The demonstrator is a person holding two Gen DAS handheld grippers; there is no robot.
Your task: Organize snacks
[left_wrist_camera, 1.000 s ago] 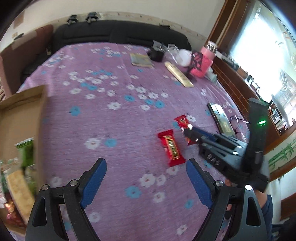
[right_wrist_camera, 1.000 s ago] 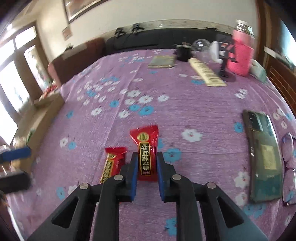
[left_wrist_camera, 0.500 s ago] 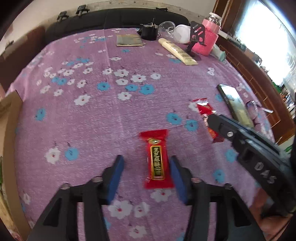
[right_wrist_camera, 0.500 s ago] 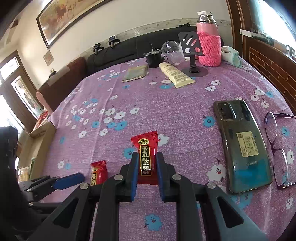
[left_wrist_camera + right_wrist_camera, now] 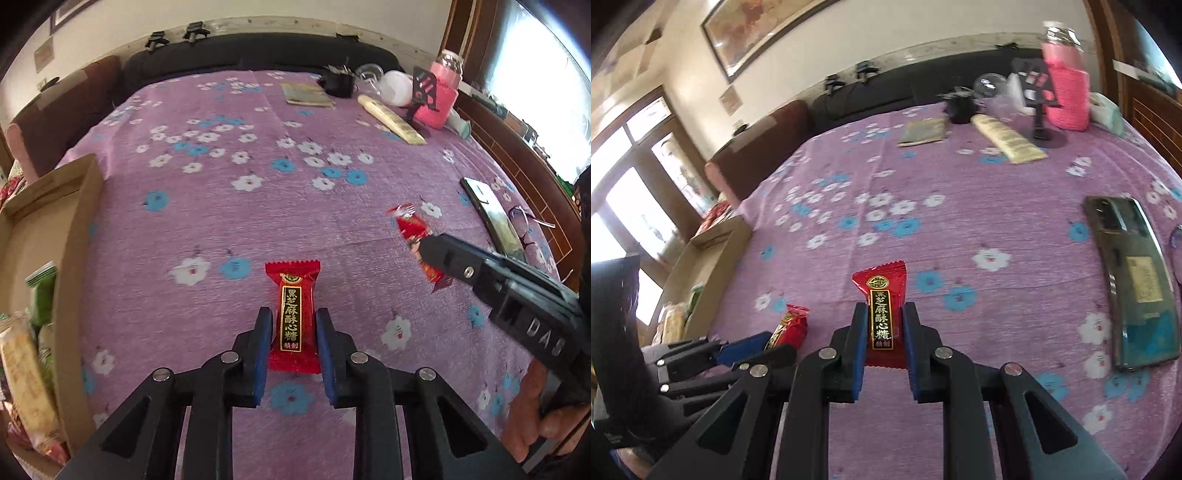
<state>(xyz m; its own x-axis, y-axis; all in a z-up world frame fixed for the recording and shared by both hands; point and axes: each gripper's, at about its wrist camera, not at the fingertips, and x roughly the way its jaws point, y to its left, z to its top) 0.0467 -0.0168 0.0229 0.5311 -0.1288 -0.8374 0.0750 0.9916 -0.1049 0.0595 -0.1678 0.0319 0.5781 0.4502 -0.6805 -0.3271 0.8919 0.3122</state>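
Note:
In the left wrist view a red candy (image 5: 293, 295) with a black and gold label lies on the purple flowered tablecloth (image 5: 229, 221). My left gripper (image 5: 293, 312) is closing on it, and its blue pads (image 5: 263, 332) touch both long sides. My right gripper (image 5: 885, 306) is shut on a second, matching red candy (image 5: 881, 291), held just above the cloth. From the left wrist view that right gripper (image 5: 430, 249) comes in from the right with its candy (image 5: 410, 225). The right wrist view shows the left gripper (image 5: 775, 343) low on the left at its candy (image 5: 790, 325).
An open cardboard box (image 5: 77, 221) with several snack packs stands at the table's left edge, also seen as box (image 5: 713, 254). A phone (image 5: 1134, 280) and glasses (image 5: 528, 229) lie at the right. A pink bottle (image 5: 445, 92), a tube (image 5: 391, 118) and a booklet (image 5: 306, 94) sit far back. A hand (image 5: 535, 417) is at lower right.
My left gripper came down over the red candy and its jaws closed from wide apart to both sides of it. The right gripper kept its grip and shifted a little with its candy.

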